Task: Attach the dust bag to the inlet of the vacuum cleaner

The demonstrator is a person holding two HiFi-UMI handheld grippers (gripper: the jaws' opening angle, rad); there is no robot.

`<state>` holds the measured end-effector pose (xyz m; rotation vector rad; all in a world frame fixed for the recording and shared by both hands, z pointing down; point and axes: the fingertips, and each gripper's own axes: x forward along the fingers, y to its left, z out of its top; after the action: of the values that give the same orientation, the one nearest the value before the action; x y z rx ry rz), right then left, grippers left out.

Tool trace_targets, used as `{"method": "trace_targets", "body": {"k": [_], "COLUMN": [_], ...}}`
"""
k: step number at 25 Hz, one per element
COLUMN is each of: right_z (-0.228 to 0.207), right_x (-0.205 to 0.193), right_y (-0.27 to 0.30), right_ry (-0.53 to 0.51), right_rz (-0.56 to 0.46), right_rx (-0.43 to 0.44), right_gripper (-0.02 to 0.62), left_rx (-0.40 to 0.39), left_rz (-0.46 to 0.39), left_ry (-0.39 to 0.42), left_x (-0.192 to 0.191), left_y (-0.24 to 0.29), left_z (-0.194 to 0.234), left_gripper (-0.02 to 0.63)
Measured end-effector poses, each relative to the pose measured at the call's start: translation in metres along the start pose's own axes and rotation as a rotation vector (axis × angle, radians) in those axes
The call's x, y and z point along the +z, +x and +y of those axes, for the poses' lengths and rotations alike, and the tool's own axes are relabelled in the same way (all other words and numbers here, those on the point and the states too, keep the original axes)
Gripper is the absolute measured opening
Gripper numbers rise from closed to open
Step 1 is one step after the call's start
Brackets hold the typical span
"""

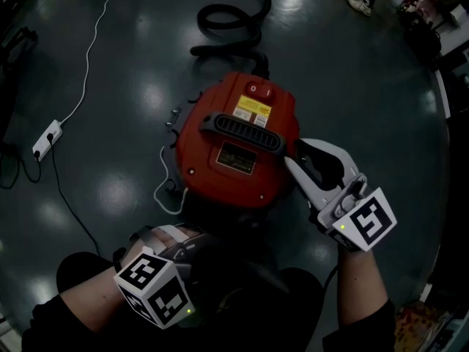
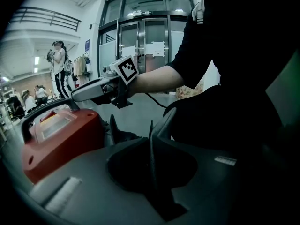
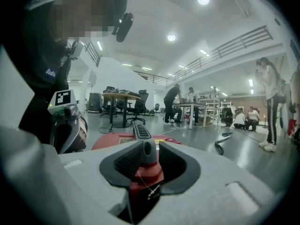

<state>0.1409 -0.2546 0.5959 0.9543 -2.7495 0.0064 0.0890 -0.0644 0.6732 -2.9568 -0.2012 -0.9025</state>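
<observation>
Vacuum labels point(image 1: 252, 111) seem unreadable.

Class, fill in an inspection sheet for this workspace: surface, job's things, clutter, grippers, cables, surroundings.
Surface: dark glossy floor; no table in use.
Job's things: red vacuum cleaner with a black handle; black hose behind it; dust bag and inlet: nothing seen.
Clutter: small metal parts on the floor beside the vacuum cleaner.
Grippers: right gripper jaws apart, straddling a red part at the vacuum cleaner's rim. Left gripper low by the person's lap, jaws near together, too dim to tell whether it holds anything.
Cables: white cable to a power strip; white cord looped at the vacuum cleaner's base.
Surroundings: open hall with tables, people, glass doors.
</observation>
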Motion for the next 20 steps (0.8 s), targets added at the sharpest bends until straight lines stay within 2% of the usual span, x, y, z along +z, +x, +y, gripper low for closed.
{"method": "trace_targets", "body": {"k": [3,11,12,16,20], "right_z": [0.004,0.013,0.014,0.01,0.013], "right_x": [0.007,0.006,0.007,0.005,-0.001], "right_y": [0.0,0.006,0.007,0.012,0.022], "right_ry": [0.023,0.013,0.012,-0.033,-0.055], "right_rz": [-0.025,-0.004,-0.009,0.014,0.04], "right_rx": [0.074,0.208,0.21,0.187,0.226], "right_gripper": [0.118,0.14,0.158,0.158,0.184], "left_rx": [-0.006,-0.011,-0.01,-0.001,0.006], "left_rz": [-0.002,0.006,0.007,0.01,0.01], "left_ry": [0.002,-0.003,-0.004,-0.001,0.001], "left_x": [0.001,0.0,0.0,0.0,-0.001], "left_y": [0.0,0.001,0.001,0.001,0.001], "left_z": [0.0,0.001,0.001,0.0,0.0], "left_gripper": [0.037,0.037,0.037,0.037,0.037]}}
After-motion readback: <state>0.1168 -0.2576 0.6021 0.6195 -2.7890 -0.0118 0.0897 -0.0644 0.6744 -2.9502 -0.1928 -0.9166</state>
